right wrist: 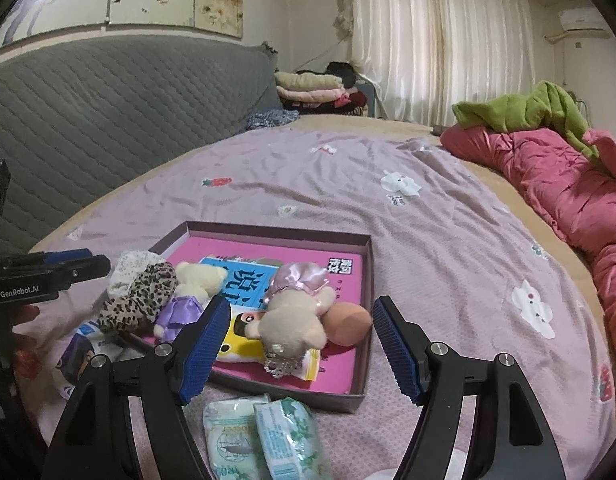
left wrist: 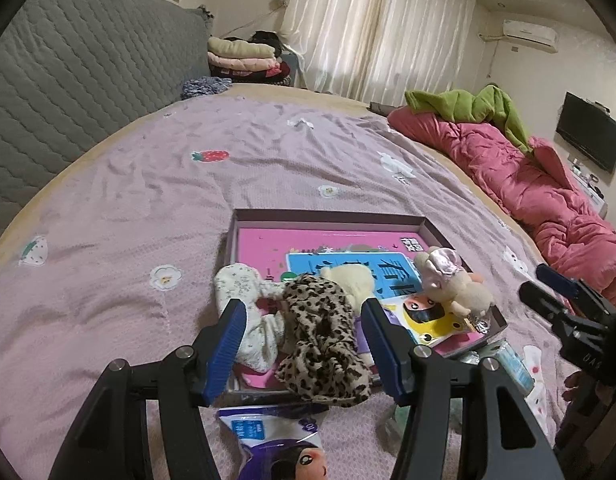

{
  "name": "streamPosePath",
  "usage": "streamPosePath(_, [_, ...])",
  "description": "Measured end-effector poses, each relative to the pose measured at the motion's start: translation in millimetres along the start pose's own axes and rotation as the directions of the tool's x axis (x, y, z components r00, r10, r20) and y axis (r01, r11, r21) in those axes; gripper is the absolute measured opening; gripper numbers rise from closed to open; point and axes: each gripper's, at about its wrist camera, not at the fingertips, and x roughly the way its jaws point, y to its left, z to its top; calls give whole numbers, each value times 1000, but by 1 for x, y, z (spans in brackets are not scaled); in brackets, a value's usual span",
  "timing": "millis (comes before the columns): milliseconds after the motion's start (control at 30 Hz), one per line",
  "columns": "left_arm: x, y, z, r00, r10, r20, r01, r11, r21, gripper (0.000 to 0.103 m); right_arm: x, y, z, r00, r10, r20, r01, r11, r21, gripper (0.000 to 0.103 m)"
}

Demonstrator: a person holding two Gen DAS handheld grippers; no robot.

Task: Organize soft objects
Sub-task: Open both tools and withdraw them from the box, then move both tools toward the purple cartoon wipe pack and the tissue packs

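Bed, shallow box (left wrist: pixel 332 220) on lilac sheet (left wrist: pixel 148 200), both grippers empty.
Left wrist: left gripper (left wrist: pixel 304 344) jaws wide, holding nothing, above leopard cloth (left wrist: pixel 320 340) draped over the box's near edge; a packet (left wrist: pixel 276 444) is cut off below. Right wrist: right gripper (right wrist: pixel 296 348) wide, empty, over plush bear (right wrist: pixel 296 320) in the box; tissue packs (right wrist: pixel 264 440) partly cropped.

The purple packet (left wrist: pixel 276 446) is cut off by the bottom edge.

Near side of shallow box (right wrist: pixel 366 264) packed: leopard cloth (left wrist: pixel 320 344), plush toys (right wrist: pixel 296 320). Far half of box free. Tissue packs (right wrist: pixel 268 436) block front edge. Bed (left wrist: pixel 148 184) beyond wide open; pink quilt (left wrist: pixel 548 184) walls right.
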Motion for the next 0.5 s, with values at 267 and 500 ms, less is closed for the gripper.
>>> streamPosePath(267, [-7,8,-6,1000,13,-3,-13,1000,-27,59,-9,-5,-3,999,35,0,-35,998,56,75])
streamPosePath(500, [-15,5,-13,1000,11,-9,-11,1000,-27,60,-15,6,-10,999,42,-16,-41,999,20,75])
